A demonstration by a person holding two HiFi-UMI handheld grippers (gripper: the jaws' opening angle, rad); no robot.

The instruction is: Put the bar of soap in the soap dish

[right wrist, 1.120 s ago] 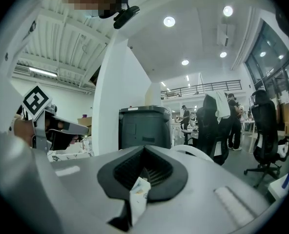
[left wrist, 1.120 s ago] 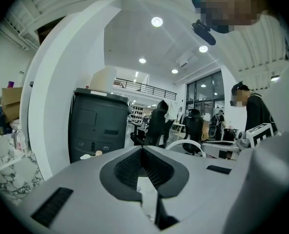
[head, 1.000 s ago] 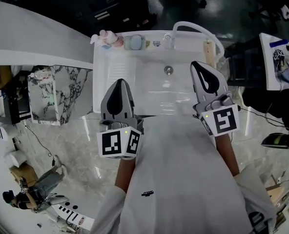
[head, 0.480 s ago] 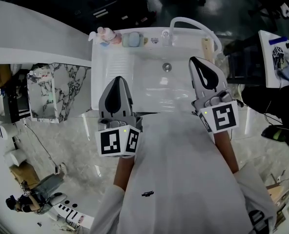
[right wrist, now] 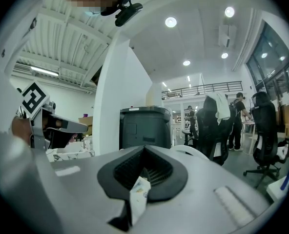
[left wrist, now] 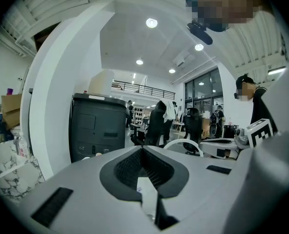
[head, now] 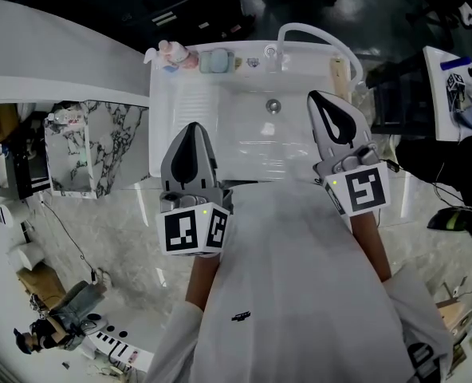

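Left gripper and right gripper: I find both sets of jaws pressed together on nothing, poised over the near edge of the sink. Upper centre-left, on the back rim, a pale green block sits beside a pink item; I cannot tell soap from dish. I judge the soap light, stiff and slippery; pinch its long sides

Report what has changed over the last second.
Nothing in the scene visibly moved, and nothing was taken hold of or let go. Only the head view drifted a little, so the sink sits slightly higher in the picture. The left gripper and the right gripper stay shut, held over the sink's near edge.
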